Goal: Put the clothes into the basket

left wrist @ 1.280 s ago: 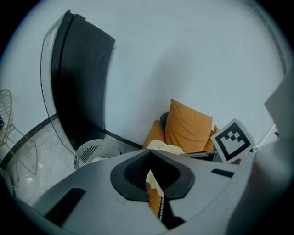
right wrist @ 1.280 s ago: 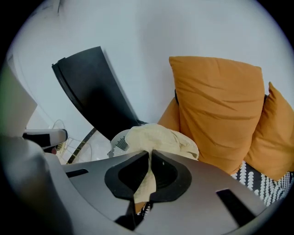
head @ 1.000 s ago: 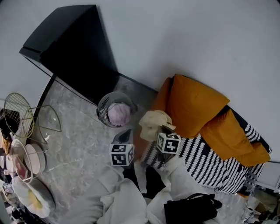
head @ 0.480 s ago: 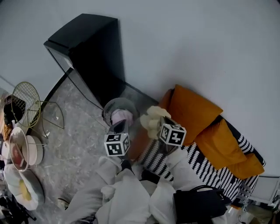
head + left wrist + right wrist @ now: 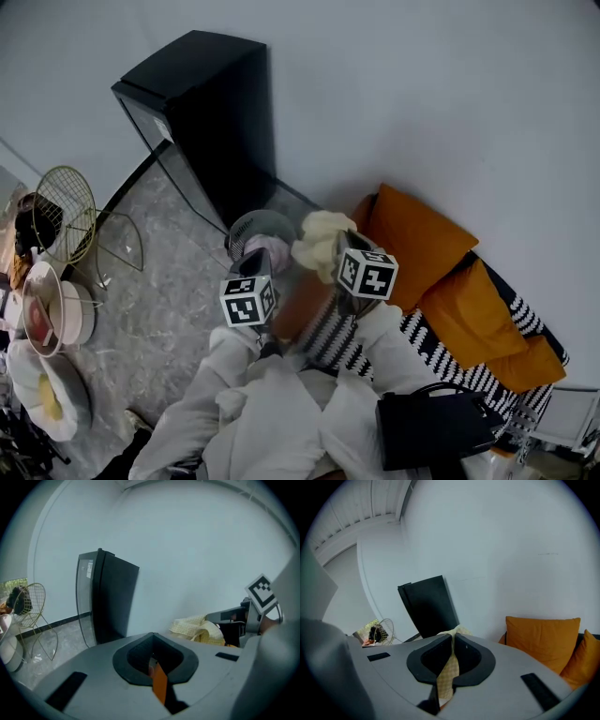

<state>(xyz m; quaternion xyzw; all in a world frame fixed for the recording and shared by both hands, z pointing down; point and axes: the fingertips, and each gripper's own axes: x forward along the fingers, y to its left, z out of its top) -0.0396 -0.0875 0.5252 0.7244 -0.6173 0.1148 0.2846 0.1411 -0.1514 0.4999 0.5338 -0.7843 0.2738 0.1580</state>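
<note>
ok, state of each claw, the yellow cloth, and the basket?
left claw: shut, orange sliver showing in its slit
right claw: shut on yellow cloth
yellow cloth: bunched, held aloft, not in the basket
basket: upright, pink garment inside

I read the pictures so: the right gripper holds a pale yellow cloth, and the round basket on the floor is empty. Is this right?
Not fully. The basket is not empty: a pink garment lies in it, as the head view shows. The rest stands: the right gripper is shut on the pale yellow cloth.
</note>
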